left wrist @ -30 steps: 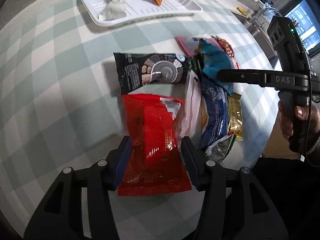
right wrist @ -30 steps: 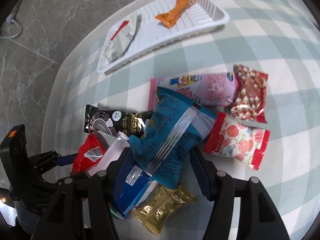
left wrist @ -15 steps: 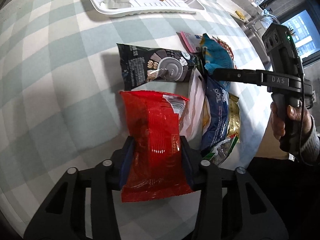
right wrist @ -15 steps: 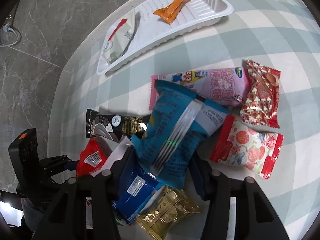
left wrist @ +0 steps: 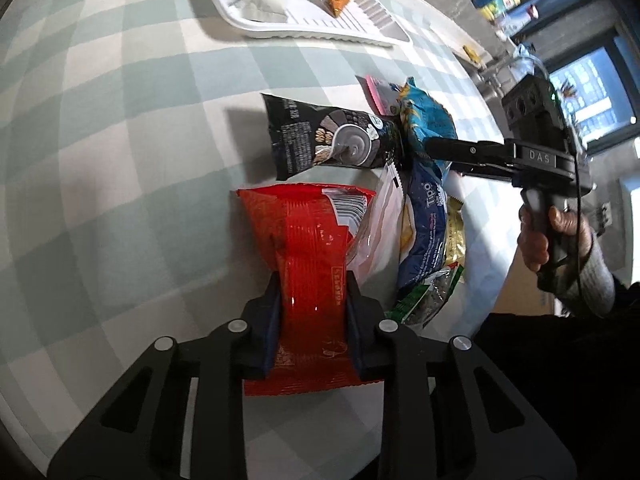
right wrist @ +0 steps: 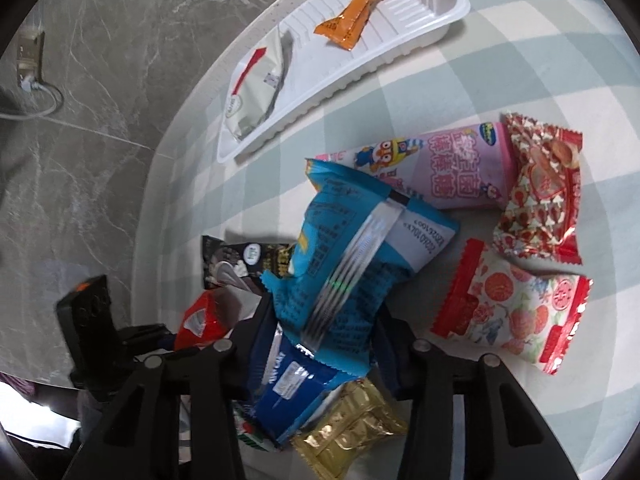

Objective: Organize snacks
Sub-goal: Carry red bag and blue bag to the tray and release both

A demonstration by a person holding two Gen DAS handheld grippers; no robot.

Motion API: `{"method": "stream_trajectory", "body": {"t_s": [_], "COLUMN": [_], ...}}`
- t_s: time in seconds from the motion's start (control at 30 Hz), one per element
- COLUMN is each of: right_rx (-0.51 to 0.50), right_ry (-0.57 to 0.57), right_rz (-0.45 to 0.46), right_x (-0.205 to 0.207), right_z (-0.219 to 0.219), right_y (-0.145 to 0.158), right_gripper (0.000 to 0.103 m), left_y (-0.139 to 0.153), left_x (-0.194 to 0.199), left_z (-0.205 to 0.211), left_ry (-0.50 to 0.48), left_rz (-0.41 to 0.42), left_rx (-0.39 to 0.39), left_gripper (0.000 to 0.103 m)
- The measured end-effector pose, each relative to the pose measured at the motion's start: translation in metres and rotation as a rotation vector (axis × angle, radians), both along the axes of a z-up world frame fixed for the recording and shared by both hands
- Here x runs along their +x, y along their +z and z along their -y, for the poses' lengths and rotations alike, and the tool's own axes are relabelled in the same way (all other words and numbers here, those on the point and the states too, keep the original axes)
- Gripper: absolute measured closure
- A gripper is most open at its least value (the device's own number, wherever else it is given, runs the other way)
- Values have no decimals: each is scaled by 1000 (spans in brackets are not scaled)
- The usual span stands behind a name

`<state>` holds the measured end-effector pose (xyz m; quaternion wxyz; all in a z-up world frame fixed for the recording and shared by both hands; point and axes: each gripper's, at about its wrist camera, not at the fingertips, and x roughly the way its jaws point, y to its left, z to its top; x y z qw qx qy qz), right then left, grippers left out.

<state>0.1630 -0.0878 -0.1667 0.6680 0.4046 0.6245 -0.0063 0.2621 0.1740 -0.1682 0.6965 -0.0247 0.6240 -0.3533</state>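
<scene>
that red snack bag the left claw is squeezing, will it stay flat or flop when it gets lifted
Probably flops: the red snack bag is thin crinkly film, already pinched narrow where the left claw, whose jaws have just been closing, presses it. Likely light for its size, since it looks puffed rather than packed. The glossy film may slip, and its far end could drag the white packet beside it.

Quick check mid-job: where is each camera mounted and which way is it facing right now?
Left wrist: on the left hand-held gripper, angled down at the checked table; jaws have just been closing, pinching the red packet. The right hand shows.
Right wrist: on the right hand-held gripper, angled down at the snack pile; jaws have been closing around the light blue packet.
Shared: both packets, the black packet, the white tray.
</scene>
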Motion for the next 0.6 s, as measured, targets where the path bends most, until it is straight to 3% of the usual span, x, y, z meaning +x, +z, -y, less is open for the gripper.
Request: {"method": "stream_trajectory", "body": {"t_s": [0.13, 0.3, 0.6], "right_rx": [23, 16, 23], "right_ry": [-7, 13, 17], "right_rz": [5, -1, -5], "right_x": [-2, -1, 6], "right_z": [5, 3, -3], "right_y": [0, -2, -3], "right_gripper": [55, 55, 54], "left_y": [5, 1, -6], "left_x": [-1, -1, 5], "left_z": [-15, -15, -22], "left_ry": [27, 28, 79], "left_rz": [-32, -37, -125], "left_rx": [-77, -27, -104], "left_gripper": [79, 78, 77]}}
